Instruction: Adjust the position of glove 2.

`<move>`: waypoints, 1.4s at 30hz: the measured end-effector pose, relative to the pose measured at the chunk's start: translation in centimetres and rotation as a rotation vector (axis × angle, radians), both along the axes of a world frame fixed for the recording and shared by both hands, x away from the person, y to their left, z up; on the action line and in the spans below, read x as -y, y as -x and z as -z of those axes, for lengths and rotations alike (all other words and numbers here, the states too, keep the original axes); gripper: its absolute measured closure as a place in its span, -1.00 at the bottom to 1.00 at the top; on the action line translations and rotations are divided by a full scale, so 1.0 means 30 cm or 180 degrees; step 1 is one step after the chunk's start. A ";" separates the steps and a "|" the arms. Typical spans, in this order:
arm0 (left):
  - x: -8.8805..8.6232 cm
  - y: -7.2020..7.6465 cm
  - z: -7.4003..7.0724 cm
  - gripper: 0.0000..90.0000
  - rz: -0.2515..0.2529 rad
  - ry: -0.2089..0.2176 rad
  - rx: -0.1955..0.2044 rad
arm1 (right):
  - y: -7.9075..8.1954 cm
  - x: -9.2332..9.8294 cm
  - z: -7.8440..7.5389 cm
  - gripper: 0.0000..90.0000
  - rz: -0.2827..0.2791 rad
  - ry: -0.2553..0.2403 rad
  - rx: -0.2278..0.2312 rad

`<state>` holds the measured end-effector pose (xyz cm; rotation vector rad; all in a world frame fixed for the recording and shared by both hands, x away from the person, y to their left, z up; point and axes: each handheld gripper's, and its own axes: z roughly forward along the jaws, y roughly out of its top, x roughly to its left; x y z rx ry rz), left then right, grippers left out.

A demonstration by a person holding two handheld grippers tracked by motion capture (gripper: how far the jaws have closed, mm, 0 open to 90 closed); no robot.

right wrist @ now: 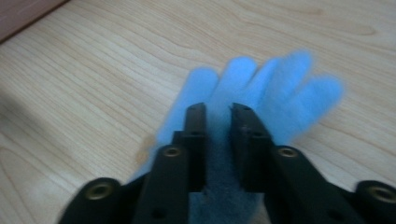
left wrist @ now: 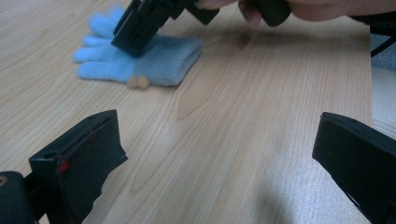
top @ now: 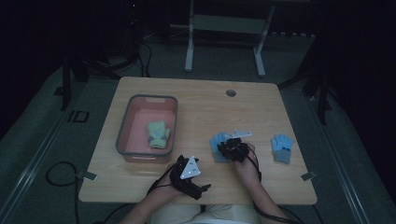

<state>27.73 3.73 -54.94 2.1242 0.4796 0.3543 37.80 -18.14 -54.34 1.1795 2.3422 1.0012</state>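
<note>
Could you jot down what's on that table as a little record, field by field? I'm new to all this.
Surface: wooden table
Bin: grey-rimmed pink tub at the left, holding a yellow-green glove
Near glove: light blue glove lying flat on the table, under the right gripper
Far glove: second blue glove, lying alone towards the right edge
Right gripper: tips down on the light blue glove, jaws a narrow gap apart with glove fabric between them
Left gripper: jaws wide open over bare wood, holding nothing
</note>
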 end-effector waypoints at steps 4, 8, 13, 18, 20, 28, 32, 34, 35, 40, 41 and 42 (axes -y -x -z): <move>0.000 -0.001 0.001 -0.97 0.0005 0.0000 -0.0006 | 0.022 0.033 -0.038 0.61 -0.0026 -0.0009 0.0105; 0.000 -0.002 0.001 -0.97 0.0006 -0.0006 -0.0007 | 0.039 0.095 -0.083 0.59 -0.0004 -0.0025 0.0197; 0.003 -0.002 0.004 -0.97 0.0006 -0.0012 -0.0001 | 0.047 0.222 -0.139 0.58 0.0126 0.0007 0.0337; 0.006 -0.001 0.005 -0.97 0.0017 -0.0019 -0.0002 | 0.048 0.375 -0.167 0.57 0.0388 0.0008 0.0398; 0.006 -0.002 0.006 -0.97 0.0017 -0.0019 -0.0001 | 0.048 0.423 -0.169 0.56 0.0481 0.0028 0.0401; 0.001 -0.002 0.003 -0.97 0.0010 -0.0023 0.0003 | 0.035 0.613 -0.150 0.51 0.0838 0.0111 0.0319; 0.005 -0.001 0.007 -0.97 0.0013 -0.0022 -0.0003 | 0.023 0.672 -0.118 0.51 0.0959 0.0143 0.0181; 0.006 0.000 0.007 -0.97 0.0018 -0.0026 -0.0003 | 0.017 0.690 -0.099 0.48 0.0999 0.0151 0.0125; 0.006 0.000 0.007 -0.97 0.0020 -0.0021 -0.0007 | 0.015 0.697 -0.089 0.46 0.1017 0.0147 0.0101; 0.006 0.001 0.008 -0.97 0.0021 -0.0029 -0.0012 | 0.002 0.719 -0.054 0.43 0.1096 0.0178 0.0022; 0.006 0.002 0.007 -0.97 0.0026 -0.0023 -0.0014 | -0.001 0.723 -0.047 0.43 0.1112 0.0209 0.0002; 0.006 0.002 0.007 -0.97 0.0028 -0.0014 -0.0020 | -0.004 0.729 -0.039 0.44 0.1122 0.0233 -0.0017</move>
